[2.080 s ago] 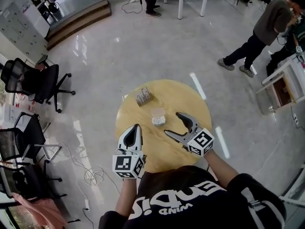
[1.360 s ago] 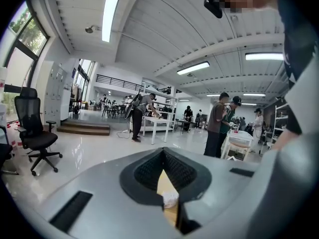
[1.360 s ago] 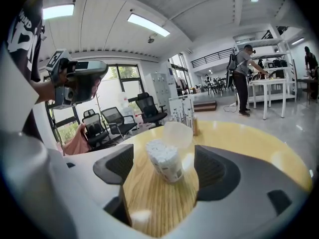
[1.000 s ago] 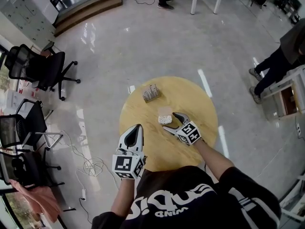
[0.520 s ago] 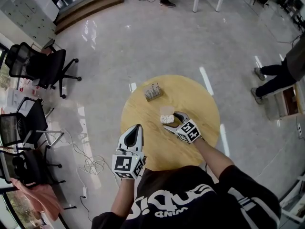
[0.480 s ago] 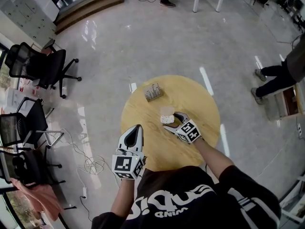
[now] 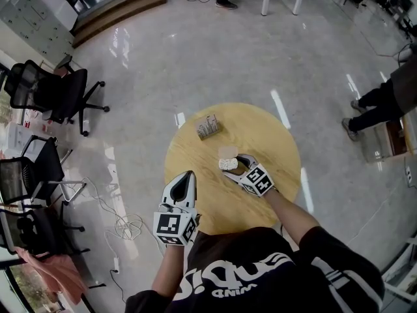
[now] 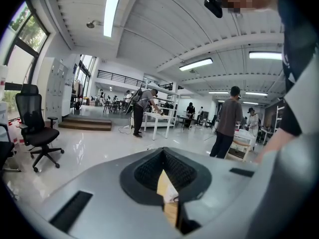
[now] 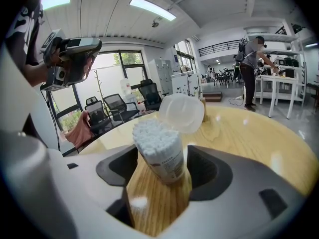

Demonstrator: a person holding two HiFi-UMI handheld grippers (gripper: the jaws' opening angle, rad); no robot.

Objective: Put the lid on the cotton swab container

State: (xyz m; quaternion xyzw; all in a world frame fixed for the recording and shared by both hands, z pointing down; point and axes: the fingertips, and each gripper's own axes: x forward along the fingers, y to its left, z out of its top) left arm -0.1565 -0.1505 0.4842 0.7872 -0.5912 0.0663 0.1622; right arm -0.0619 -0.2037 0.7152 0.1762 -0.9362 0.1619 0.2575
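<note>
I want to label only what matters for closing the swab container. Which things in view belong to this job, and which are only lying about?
Job:
swab container
lid

Lying about:
small box
chairs
cables

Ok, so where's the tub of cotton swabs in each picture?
Head view: the cotton swab container stands mid-table, just below its lid.
Left gripper view: not clearly in it.
Right gripper view: the cotton swab container dead centre, lid behind.
Shared landmark: the round wooden table.
</note>
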